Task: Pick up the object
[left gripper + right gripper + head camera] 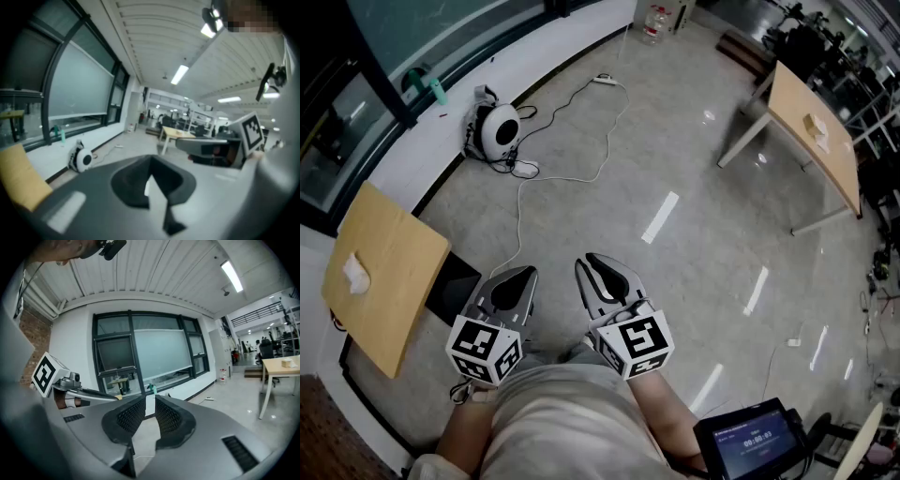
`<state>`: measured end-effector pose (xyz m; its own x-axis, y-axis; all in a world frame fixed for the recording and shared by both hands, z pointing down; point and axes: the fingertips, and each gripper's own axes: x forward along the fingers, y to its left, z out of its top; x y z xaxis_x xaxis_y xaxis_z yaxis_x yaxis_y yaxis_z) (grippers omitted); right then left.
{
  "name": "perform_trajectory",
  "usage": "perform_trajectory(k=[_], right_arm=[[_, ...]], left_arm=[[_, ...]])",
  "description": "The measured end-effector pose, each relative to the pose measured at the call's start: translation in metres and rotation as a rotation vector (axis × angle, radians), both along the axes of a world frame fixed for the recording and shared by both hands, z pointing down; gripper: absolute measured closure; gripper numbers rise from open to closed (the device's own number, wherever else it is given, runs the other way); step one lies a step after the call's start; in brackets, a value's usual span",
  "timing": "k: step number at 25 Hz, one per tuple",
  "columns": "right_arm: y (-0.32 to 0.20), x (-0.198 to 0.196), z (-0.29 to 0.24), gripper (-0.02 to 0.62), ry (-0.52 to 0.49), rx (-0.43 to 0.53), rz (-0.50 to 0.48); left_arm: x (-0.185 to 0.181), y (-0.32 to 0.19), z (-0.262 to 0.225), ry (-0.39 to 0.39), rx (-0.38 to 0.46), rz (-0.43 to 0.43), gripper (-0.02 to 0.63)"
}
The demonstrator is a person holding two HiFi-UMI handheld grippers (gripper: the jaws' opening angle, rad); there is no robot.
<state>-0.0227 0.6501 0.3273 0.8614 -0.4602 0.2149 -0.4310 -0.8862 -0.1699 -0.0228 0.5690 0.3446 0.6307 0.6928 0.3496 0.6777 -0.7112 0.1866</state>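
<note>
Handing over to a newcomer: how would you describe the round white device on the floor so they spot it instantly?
Find the window wall at the head view's upper left and its white ledge. The round white device sits on the floor below it. Unlike the thin white cable and power strip nearby, it is bulky, ball-shaped with a black centre.

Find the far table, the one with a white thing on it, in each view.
Head view: far table, upper right, near the right edge.
Left gripper view: far table, centre of the picture, small and distant.
Right gripper view: far table, at the right edge, mid-height.
Shared landmark: teal bottle, upper left in the head view, left in the left gripper view, centre in the right gripper view.
</note>
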Motion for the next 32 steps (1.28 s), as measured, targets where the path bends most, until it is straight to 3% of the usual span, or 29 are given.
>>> perform_trajectory(k=[6, 12, 18, 25, 32], right_arm=[[-0.139, 0.019, 0.007, 0.531, -0.014, -0.028, -0.124], [-0.317, 0.037, 0.013, 0.531, -0.025, -0.058, -0.354], [-0.479, 0.028, 0.028, 0.53, -0.045, -0.083, -0.603], [-0.601, 0.034, 0.053, 0.531, -0.095, -0.089, -0.854], [-0.698, 0.072, 0.09, 0.529, -0.168, -0.096, -1.156]], left_arm=[[0.015, -0.153, 0.006, -0.013, -0.032, -0.17, 0.604], [0.018, -0.324, 0.01, -0.019, -0.084, -0.367, 0.603], [-0.009, -0.478, 0.024, -0.034, -0.098, -0.591, 0.603], [-0.032, -0.578, 0.058, -0.112, -0.116, -0.829, 0.603], [-0.005, -0.645, 0.082, -0.172, -0.114, -1.081, 0.603]])
